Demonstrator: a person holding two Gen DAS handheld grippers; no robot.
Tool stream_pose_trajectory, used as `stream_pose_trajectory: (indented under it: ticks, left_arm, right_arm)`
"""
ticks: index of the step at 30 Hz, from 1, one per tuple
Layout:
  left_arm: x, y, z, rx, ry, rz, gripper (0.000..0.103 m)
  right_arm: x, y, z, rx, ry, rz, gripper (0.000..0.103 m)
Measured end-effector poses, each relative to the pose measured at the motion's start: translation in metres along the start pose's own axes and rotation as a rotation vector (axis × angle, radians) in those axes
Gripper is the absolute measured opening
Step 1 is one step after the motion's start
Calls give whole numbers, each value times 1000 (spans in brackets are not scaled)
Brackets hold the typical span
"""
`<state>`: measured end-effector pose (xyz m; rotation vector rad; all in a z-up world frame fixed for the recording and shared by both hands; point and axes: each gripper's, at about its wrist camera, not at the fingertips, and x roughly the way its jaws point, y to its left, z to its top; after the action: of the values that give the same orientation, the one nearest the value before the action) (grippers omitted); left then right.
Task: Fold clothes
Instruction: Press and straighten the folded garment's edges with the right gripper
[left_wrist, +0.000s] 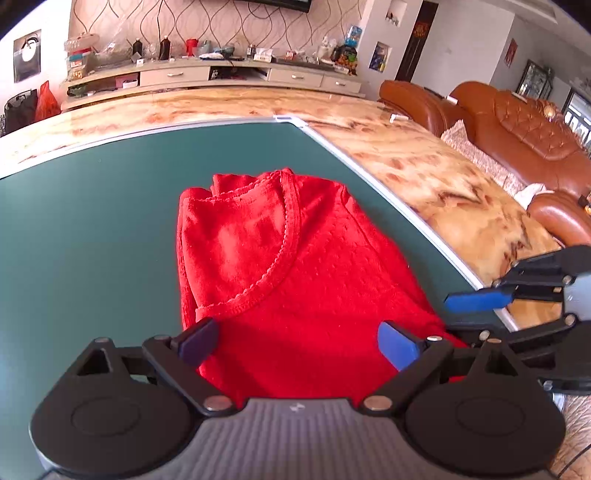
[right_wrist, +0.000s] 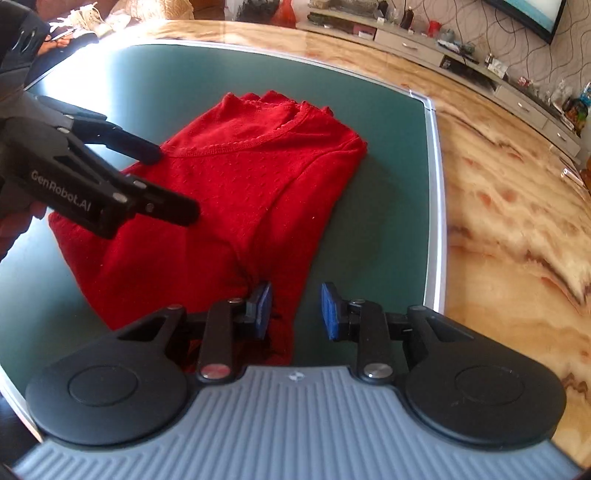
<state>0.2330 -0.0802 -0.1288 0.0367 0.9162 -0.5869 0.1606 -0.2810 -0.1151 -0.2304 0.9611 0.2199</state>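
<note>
Red top folded on green mat, both tongs open, no containers.

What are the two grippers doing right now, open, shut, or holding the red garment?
Left gripper: open, jaws wide above the red garment, holding nothing.
Right gripper: open, jaws apart at the garment's near edge, nothing pinched.

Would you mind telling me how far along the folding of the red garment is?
Done: the red garment lies folded narrow on the green table. In hand: nothing; the left gripper and right gripper are open over its near end. Left: probably the final fold.
</note>
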Motion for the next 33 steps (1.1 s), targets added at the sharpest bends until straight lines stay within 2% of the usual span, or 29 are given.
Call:
stream_pose_trajectory:
  ticks: [2, 5, 8, 10, 13, 18, 20, 24, 26, 28, 33]
  left_arm:
    - [-3, 0, 2, -3, 14, 2, 97]
    - [-5, 1, 3, -10, 19, 21, 97]
    - [-1, 4, 1, -33, 31, 35, 97]
    - [0, 3, -3, -16, 32, 46, 97]
    - [0, 0, -4, 15, 39, 59, 97]
    - [-3, 5, 4, -46, 61, 46, 97]
    - [-4, 6, 8, -72, 74, 56, 98]
    - [-7, 6, 22, -97, 93, 114, 100]
    - [-8, 7, 31, -118, 108, 140, 101]
    - [-8, 11, 41, -144, 122, 160, 101]
    - [-1, 24, 65, -190, 152, 272, 102]
  right_arm:
    - [-12, -4, 6, 22, -19, 2, 35]
    - [-26, -5, 16, 59, -69, 49, 35]
    - [-14, 4, 20, 80, -42, 124, 35]
    - [1, 11, 17, 65, -5, 129, 34]
    - [6, 12, 10, 83, -18, 135, 38]
    - [-9, 9, 16, 132, -16, 142, 39]
    - [-14, 6, 22, 189, -12, 135, 51]
    - [-26, 2, 42, 272, -25, 105, 56]
    - [-29, -1, 53, 306, -38, 78, 64]
    - [-25, -5, 68, 341, -10, 19, 70]
    - [-5, -10, 101, 342, 79, -146, 73]
